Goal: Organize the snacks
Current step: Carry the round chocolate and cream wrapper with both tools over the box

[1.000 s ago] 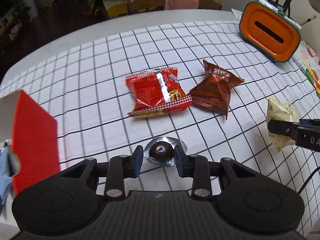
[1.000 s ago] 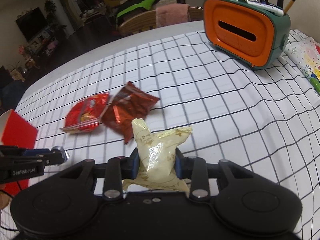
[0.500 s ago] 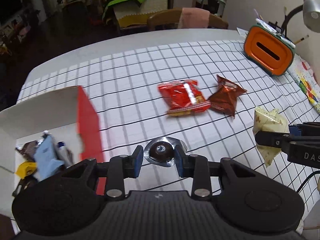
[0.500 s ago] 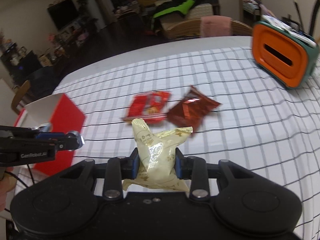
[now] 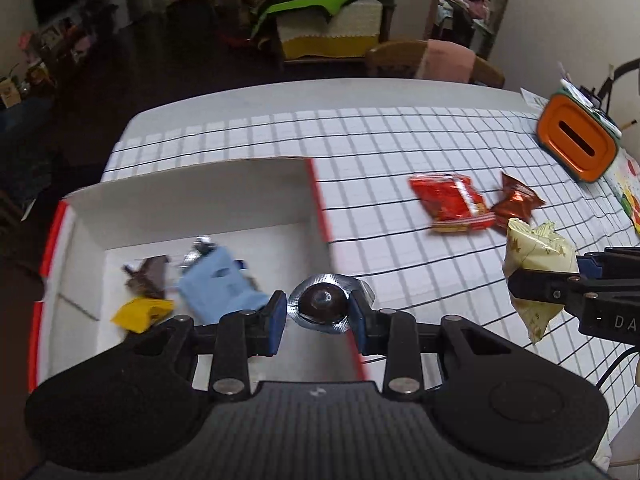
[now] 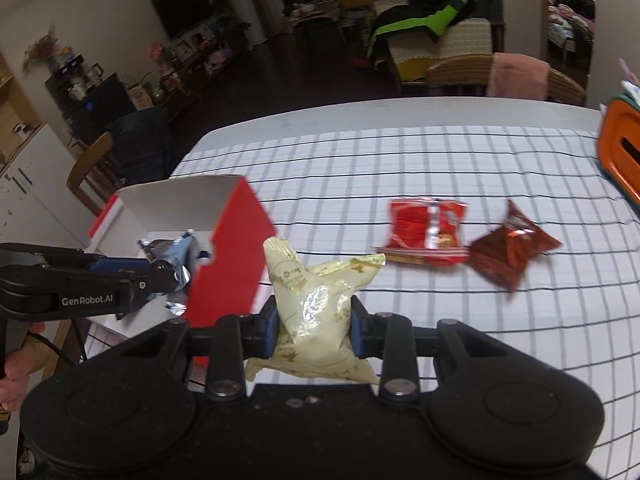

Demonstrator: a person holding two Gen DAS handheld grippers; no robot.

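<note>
The left gripper (image 5: pixel 319 312) is clamped on a small round chocolate in a silver foil cup (image 5: pixel 322 306), held above the right wall of the open red-and-white box (image 5: pixel 192 192) that sits at the table's left edge. The right gripper (image 6: pixel 313 330) is clamped on a pale yellow snack bag (image 6: pixel 316 308), held above the cloth just right of the box's red side wall, which stands between that bag and the box's inside. Inside the box lie a light blue packet (image 5: pixel 218 286), a yellow wrapper (image 5: pixel 140 314), a dark brown wrapper (image 5: pixel 148 278) and a bit of silver foil. Out toward the middle of the table a red snack packet (image 5: pixel 452 202) and a dark red-brown snack bag (image 5: pixel 518 200) lie touching each other. An orange-and-green holder (image 5: pixel 576 144) with pens stands near the table's far right corner, beside a colourful printed sheet at the right edge. The table (image 5: pixel 400 136) carries a white cloth gridded with black lines, its far rim bare. Beyond it are wooden chairs, one draped in pink, a sofa with a black-and-green jacket, a dark floor and a television.
</note>
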